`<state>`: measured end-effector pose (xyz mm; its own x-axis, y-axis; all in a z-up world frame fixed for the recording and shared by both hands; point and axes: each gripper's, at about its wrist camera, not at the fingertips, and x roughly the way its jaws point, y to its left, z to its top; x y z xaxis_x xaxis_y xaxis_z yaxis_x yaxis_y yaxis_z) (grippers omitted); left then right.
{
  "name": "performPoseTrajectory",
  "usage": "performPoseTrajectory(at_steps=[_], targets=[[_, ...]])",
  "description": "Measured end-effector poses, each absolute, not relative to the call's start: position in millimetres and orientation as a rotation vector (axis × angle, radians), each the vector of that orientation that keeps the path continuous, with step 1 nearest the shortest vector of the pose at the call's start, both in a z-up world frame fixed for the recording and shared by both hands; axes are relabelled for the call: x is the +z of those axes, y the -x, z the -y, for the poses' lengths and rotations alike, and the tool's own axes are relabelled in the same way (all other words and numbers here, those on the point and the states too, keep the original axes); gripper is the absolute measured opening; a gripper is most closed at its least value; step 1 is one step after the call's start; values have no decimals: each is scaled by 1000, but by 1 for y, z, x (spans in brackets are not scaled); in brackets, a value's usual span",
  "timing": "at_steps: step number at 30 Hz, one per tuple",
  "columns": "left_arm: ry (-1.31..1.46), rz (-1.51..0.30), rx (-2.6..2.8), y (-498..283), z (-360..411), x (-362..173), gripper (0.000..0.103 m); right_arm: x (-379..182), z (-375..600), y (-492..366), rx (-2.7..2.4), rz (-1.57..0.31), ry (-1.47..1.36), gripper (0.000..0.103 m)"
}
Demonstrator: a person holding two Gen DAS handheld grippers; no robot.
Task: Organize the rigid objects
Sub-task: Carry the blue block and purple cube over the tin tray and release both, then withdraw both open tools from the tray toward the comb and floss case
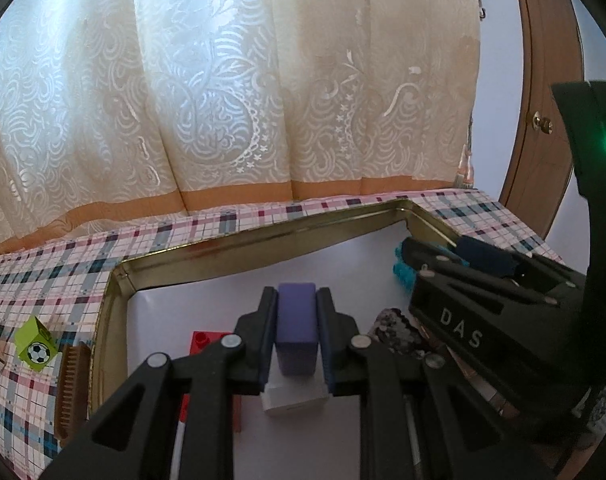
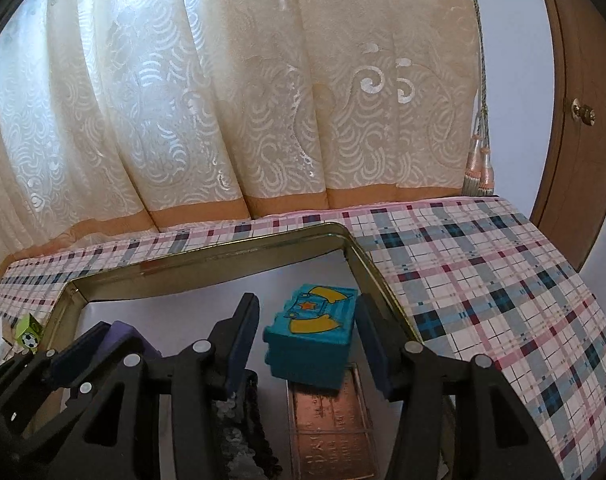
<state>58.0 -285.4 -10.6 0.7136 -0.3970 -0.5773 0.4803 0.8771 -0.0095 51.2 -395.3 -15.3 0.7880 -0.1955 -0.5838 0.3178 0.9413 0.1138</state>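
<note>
The left gripper (image 1: 297,334) jaws clamp one purple block (image 1: 296,328). The right gripper (image 2: 309,350) jaws gape wide around one teal block (image 2: 309,350), not touching it, inside the gold tin (image 2: 207,258).

Purple block (image 1: 296,328) — upright; teal block (image 2: 311,346) — tilted

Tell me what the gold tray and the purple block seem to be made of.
The gold tray: probably thin sheet metal, glossy; its folded rim reflects light. The purple block, held between the left gripper jaws: apparently matte plastic or rubber, smooth and evenly coloured; I cannot tell which.
</note>
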Motion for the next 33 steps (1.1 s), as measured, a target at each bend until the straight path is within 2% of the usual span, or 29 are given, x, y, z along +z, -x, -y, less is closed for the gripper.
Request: performPoseTrajectory(at_steps=[4,5,6,7,8,9,12,33], targets=[[-157,-590,-486,-55,286,-9,19,-13,394,-48,-280,-587,-213,53],[-156,-585,-489,-54,285,-8,29,-11,394,-46,-284,-575,-219,53],[-155,-573,-489,-51,284,-6,53,-10,395,-44,-285,-564,-227,54],[-152,-562,-486,-49,283,-4,71,-8,396,-41,-287,-551,-237,56],[-145,-523,-473,-43,281,1,98,-7,397,-39,-293,-537,-248,62],[-151,-482,-454,-37,279,5,102,-5,399,-36,-302,-518,-260,69],[-189,-409,-456,-26,280,14,103,1,404,-25,-315,-451,-306,76],[-100,-410,-290,-36,215,12,103,13,396,10,-347,-260,-369,77]])
